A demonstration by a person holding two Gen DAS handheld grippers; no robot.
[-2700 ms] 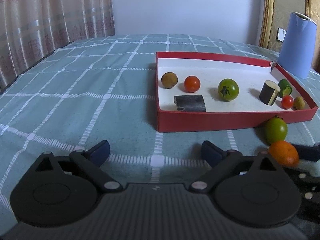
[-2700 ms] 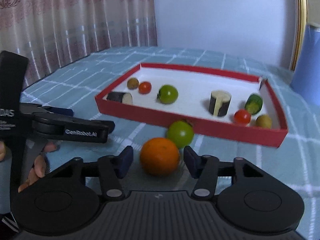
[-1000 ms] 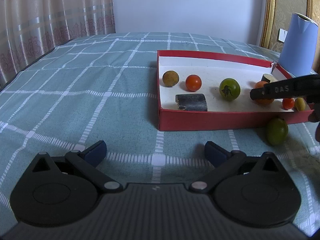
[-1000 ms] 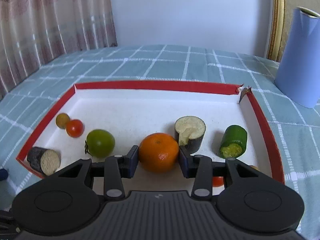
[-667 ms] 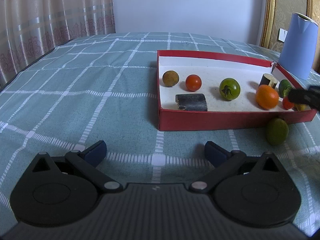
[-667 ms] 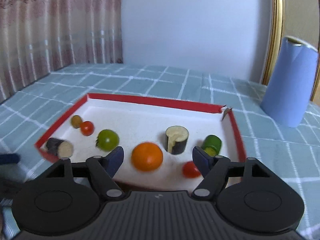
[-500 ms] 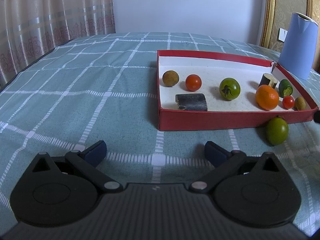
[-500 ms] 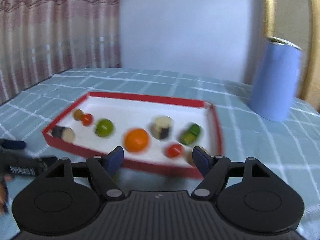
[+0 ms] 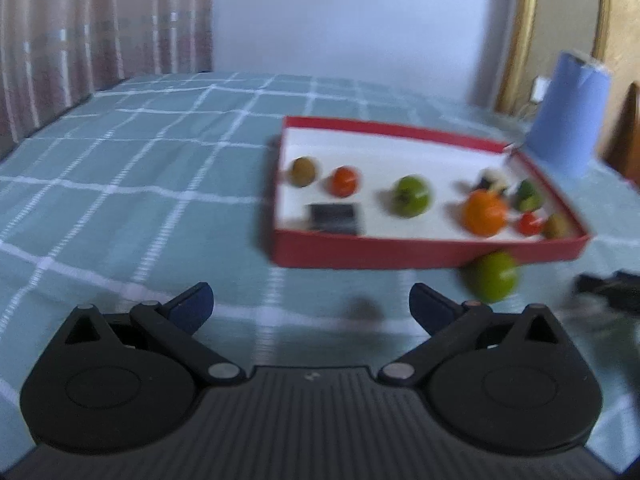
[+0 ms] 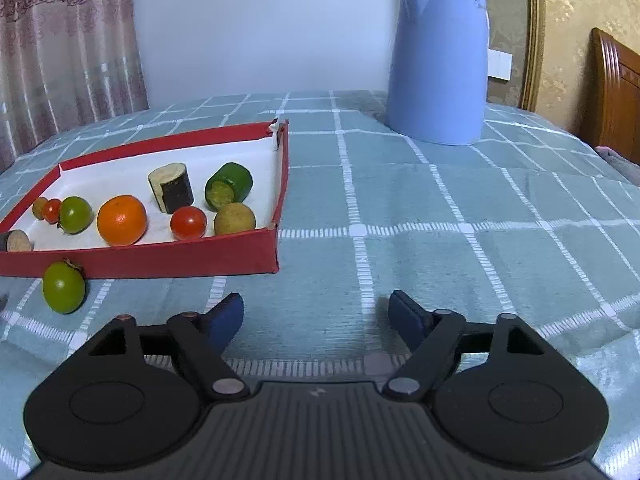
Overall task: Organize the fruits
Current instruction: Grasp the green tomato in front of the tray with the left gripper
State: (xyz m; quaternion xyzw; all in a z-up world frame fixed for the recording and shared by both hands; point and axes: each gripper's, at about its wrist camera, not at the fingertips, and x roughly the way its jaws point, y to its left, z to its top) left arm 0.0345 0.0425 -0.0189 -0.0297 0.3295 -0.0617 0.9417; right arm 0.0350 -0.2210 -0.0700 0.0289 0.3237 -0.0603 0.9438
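The red tray [image 10: 160, 264] holds the orange [image 10: 121, 220]. A green tomato [image 10: 64, 293] lies outside its front wall, left of the right gripper [image 10: 316, 314], whose empty jaws are opening. The left gripper [image 9: 310, 304] gapes, empty.

Left wrist view is motion-blurred throughout; the fruits in the red tray [image 9: 420, 256] lack detail. A dark object [image 9: 608, 286] at its right edge is indistinct. Right wrist view crops the dark cut piece [image 10: 14, 241] at left.
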